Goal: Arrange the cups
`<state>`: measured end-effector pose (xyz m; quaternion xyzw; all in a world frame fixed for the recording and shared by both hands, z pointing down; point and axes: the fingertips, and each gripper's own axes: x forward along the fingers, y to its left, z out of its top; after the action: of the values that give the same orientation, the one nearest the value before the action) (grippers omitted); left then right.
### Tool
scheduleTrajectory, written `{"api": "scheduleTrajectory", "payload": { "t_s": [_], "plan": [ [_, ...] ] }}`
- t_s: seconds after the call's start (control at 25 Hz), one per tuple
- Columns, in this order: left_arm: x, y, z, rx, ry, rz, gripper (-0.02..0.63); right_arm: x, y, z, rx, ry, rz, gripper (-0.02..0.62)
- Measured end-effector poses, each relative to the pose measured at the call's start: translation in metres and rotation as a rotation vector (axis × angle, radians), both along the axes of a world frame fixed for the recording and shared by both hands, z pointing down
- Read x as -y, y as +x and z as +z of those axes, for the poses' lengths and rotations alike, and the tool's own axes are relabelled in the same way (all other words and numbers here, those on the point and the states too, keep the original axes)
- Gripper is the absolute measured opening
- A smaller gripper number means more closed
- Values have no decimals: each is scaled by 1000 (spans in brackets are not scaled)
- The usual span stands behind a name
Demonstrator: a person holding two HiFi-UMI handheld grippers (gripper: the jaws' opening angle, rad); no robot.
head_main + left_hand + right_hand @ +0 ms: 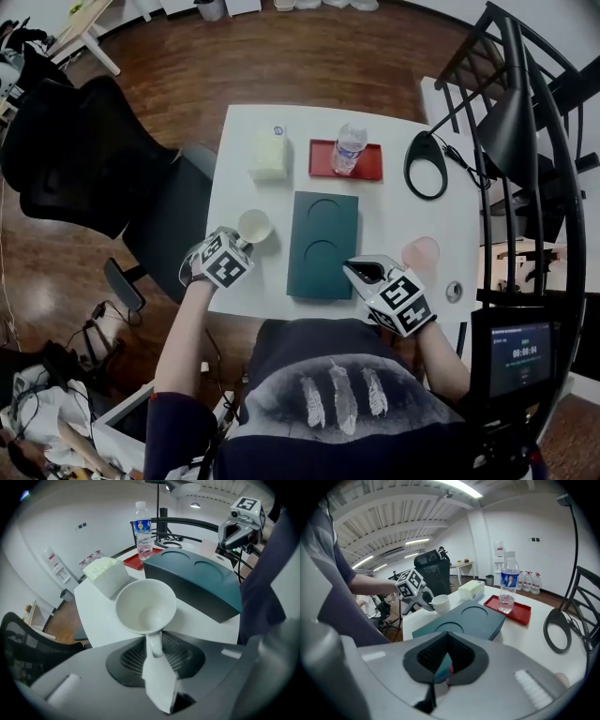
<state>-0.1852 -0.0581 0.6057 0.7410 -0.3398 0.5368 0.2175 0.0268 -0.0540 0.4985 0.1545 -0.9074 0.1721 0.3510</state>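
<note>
near the left edge of the white table [394, 217]: white cup [254, 225], upright on the bare tabletop, mouth to the ceiling; just beside the teal block [323, 246], not touching it, outside the two round recesses sunk in that block's top; looked down into from the left gripper view, plain white inside, handle turned back toward the camera

over the cup: left gripper [242, 247], pointing steeply down, jaws drawn narrow and pinched on the cup's handle; nothing else between them; marker cube facing up in the head view

at the near right corner of the teal block: right gripper [364, 272], tilted down toward the table, jaws pressed fully together, gripping nothing; through the slit in the right gripper view only slivers of teal and pink, too small to tell apart

right of the block, just beyond the right gripper and clear of its jaws: pink cup [421, 251], standing on the tabletop; mouth up or down, not clear from above

along the far side of the table: pale box [267, 155] at the left; beside it a red tray [367, 172] carrying a clear water bottle [348, 148], upright, blue label; further right a black lamp base [427, 167], ring-shaped, flat on the table

off the table's left side, on the wooden floor: black office chair [84, 150]
</note>
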Motion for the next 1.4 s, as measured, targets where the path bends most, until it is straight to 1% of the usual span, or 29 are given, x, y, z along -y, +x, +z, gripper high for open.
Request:
{"api": "scheduleTrajectory", "payload": {
  "t_s": [0.04,0.08,0.12,0.24,0.4,0.68,0.8,0.92,1.04,1.08,1.16,1.24,1.32,1.4],
  "plan": [
    [-2,0,2,10,-15,21,81,0,0,0,-1,0,1,3],
    [-3,-1,3,17,-28,38,62,0,0,0,-2,0,2,3],
    [-3,-2,3,22,-35,52,57,-1,0,0,-3,0,4,3],
    [-1,-5,3,35,-31,97,57,-1,3,2,-9,-3,14,3],
    [4,-2,-2,30,7,150,58,-1,7,1,-18,0,23,3],
    [7,5,-11,-54,88,149,55,0,16,4,-38,10,44,3],
    [5,5,-14,-79,115,144,55,-2,16,3,-45,5,49,3],
    [5,1,-11,-98,89,106,60,-3,13,3,-52,4,45,3],
    [6,-2,-7,-48,70,161,69,-5,9,4,-61,8,31,3],
    [7,-3,-6,-45,58,164,77,-6,8,4,-65,11,24,3],
    [9,-2,-9,-57,22,142,138,-7,6,5,-68,14,17,3],
    [13,-2,-11,-55,-12,138,167,-8,5,6,-65,12,17,3],
    [13,-1,-9,-48,-57,158,174,-10,5,6,-62,7,22,3],
    [11,-1,-7,-46,-94,181,168,-12,5,5,-60,3,28,3]
  ]
}}
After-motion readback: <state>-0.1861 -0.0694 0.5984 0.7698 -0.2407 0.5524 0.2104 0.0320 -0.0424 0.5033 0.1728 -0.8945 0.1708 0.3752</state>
